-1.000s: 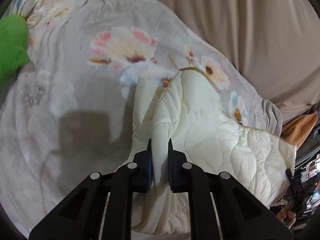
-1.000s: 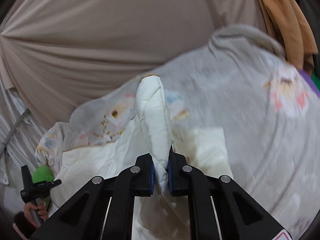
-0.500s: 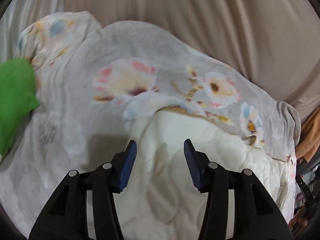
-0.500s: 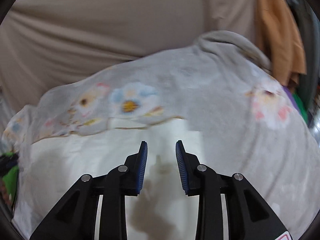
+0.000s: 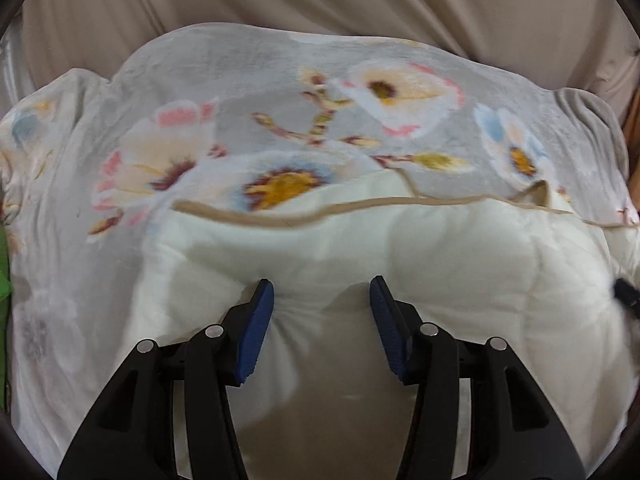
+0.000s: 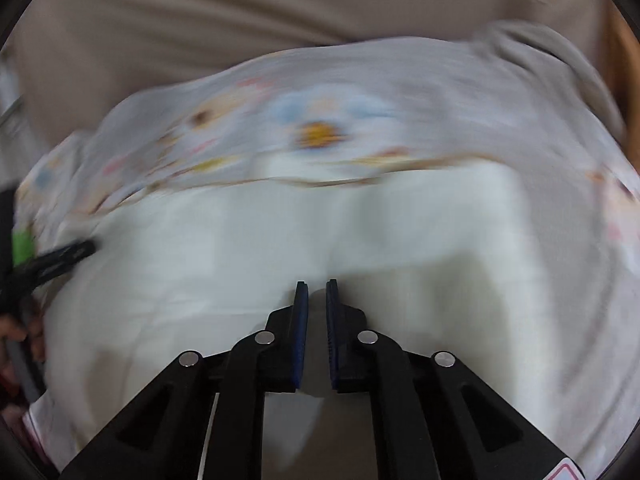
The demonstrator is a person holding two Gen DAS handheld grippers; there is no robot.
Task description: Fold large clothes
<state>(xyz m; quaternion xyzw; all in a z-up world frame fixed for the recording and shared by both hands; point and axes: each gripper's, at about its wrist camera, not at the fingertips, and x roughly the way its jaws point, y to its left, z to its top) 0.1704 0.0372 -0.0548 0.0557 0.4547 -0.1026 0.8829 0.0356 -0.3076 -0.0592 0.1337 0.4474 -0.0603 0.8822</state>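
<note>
A large quilt lies spread out, grey with a flower print (image 5: 280, 120) on one side and cream quilted lining (image 5: 440, 260) on the other. The cream part is folded over the floral part, with a tan trimmed edge (image 5: 360, 208) across the middle. My left gripper (image 5: 322, 292) is open and empty just above the cream fold. In the blurred right wrist view, my right gripper (image 6: 317, 292) is nearly closed with a narrow gap and holds nothing, above the cream lining (image 6: 240, 240). The floral side (image 6: 320, 128) lies beyond it.
Beige draped fabric (image 5: 320, 0) lies behind the quilt. A green cloth (image 5: 3, 272) shows at the left edge. The other gripper's black tip (image 6: 60, 256) shows at the left of the right wrist view. Orange fabric (image 6: 616, 64) hangs at the far right.
Both grippers let go of the cream fold they pinched a second ago, and it now lies flat. The left jaws opened wide. The right jaws opened, then narrowed again.
</note>
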